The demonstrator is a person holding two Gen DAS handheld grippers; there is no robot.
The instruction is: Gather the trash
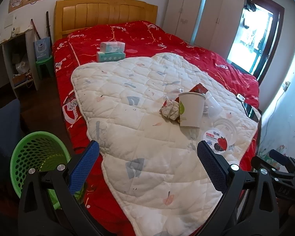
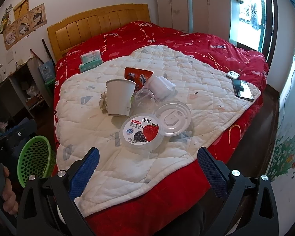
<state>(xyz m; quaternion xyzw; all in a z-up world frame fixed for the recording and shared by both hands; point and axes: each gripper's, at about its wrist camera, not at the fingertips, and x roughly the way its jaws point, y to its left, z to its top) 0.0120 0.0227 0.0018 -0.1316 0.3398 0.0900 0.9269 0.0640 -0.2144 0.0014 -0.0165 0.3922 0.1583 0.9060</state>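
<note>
On the white quilted pad [image 2: 127,169] spread over the red bedcover [image 2: 206,45], the trash sits in one loose cluster, all of it ahead of both claws and touching neither. The right gripper [image 2: 147,167] hangs over the near edge of the pad with its blue-padded fingers [image 2: 84,169] spread wide and nothing between them. Closest to it is the round yogurt tub with the strawberry-and-blackberry label [image 2: 141,131], just beyond the fingertips and a bit left of centre. Touching the tub's right side is one clear round plastic lid [image 2: 173,118].

Further back there's one white paper cup [image 2: 120,98] standing upright, one crumpled paper wad [image 2: 103,102] tucked against its left side, one red snack wrapper [image 2: 137,76] behind it, one small clear cup [image 2: 143,97] on its side, and a whitish plastic cup [image 2: 161,88] also tipped over next to that. So roughly seven bits of rubbish, one of each.

The left gripper [image 1: 147,165] is likewise splayed open and empty, hovering over the pad's near-left part; from its view the paper cup and wad are well ahead, and the yogurt tub pokes out just past its right finger. One green perforated plastic basket [image 1: 39,153] stands on the floor off the bed's left side, beside that gripper.

Two tissue packs [image 2: 90,60] are stacked near the headboard, and one phone [image 2: 242,89] lies on the pad's far right corner.
</note>
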